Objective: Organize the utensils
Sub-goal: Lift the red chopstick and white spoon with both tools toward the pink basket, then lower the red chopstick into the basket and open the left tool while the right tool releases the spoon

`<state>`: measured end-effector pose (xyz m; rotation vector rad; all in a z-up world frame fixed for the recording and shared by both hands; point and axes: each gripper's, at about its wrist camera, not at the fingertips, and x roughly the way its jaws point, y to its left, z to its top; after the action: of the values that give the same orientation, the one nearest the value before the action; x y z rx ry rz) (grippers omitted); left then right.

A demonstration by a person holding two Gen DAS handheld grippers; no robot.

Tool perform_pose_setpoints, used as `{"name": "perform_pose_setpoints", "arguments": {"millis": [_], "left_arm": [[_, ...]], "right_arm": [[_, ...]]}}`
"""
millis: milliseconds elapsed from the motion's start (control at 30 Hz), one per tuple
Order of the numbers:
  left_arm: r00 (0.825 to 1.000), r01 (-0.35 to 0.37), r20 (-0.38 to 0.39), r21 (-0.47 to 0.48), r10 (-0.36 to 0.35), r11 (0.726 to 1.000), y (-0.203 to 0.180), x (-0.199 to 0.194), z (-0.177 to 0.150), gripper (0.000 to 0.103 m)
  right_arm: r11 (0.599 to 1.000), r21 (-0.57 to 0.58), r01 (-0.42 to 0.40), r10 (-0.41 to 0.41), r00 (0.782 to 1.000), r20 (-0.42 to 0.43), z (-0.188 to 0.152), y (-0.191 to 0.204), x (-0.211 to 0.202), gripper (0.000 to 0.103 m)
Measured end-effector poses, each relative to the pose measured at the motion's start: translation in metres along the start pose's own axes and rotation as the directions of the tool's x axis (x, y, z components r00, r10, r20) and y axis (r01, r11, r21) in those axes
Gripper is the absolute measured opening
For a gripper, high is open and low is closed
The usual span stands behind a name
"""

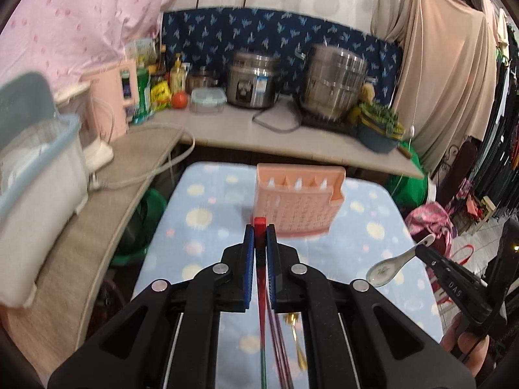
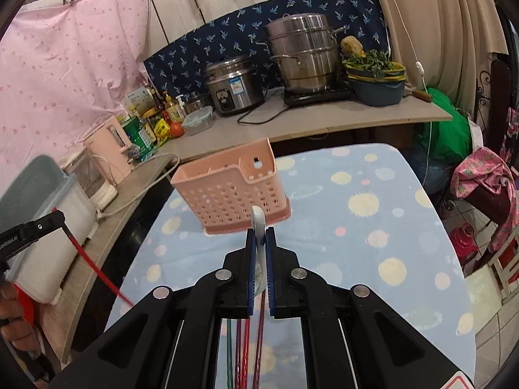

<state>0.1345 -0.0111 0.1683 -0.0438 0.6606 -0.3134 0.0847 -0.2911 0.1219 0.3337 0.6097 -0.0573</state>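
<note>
Red plastic shows between the blue pads of our left claw (image 1: 260, 238): we have it closed tight on a red chopstick (image 1: 259, 227), held by its upper end, the shaft running back under the claw. In the right wrist view the same chopstick slants down from the left claw at the left edge. More chopsticks (image 2: 246, 347), green, red and dark red, lie on the blue spotted table (image 2: 373, 259) below the claws, and a gold-coloured utensil (image 1: 296, 340) lies beside them. Ahead of both claws, the pink perforated utensil holder (image 2: 227, 188) stands upright near the far end of the table; we cannot see anything inside it. To the right, our right claw (image 2: 260, 240) is clamped on the handle of a white ceramic spoon (image 1: 391, 262), which is lifted clear of the table with its bowl hanging lower than the handle.
</note>
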Motion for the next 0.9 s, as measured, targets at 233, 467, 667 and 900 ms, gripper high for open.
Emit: {"name": "perform_pose_setpoints", "arguments": {"millis": [233, 467, 667, 900], "left_arm": [[0.99, 0.013, 0.142, -0.011, -0.011, 1.0, -0.012, 0.009, 0.083, 0.007], [0.978, 0.0, 0.209, -0.038, 0.008, 0.999, -0.018, 0.041, 0.136, 0.007], [0.986, -0.017, 0.163, -0.055, 0.025, 0.998, -0.013, 0.083, 0.145, 0.007], [0.993, -0.035, 0.113, -0.062, 0.042, 0.997, -0.002, 0.119, 0.135, 0.007]], "right_arm": [[1.0, 0.0, -0.007, 0.007, 0.997, 0.076, 0.062, 0.01, 0.038, 0.006], [1.0, -0.008, -0.006, 0.006, 0.998, 0.07, 0.096, 0.014, 0.089, 0.006], [0.999, -0.033, 0.023, -0.022, 1.0, 0.021, 0.101, 0.013, 0.133, 0.006], [1.0, -0.006, 0.026, -0.026, 0.998, -0.058, 0.087, 0.002, 0.173, 0.006]]}}
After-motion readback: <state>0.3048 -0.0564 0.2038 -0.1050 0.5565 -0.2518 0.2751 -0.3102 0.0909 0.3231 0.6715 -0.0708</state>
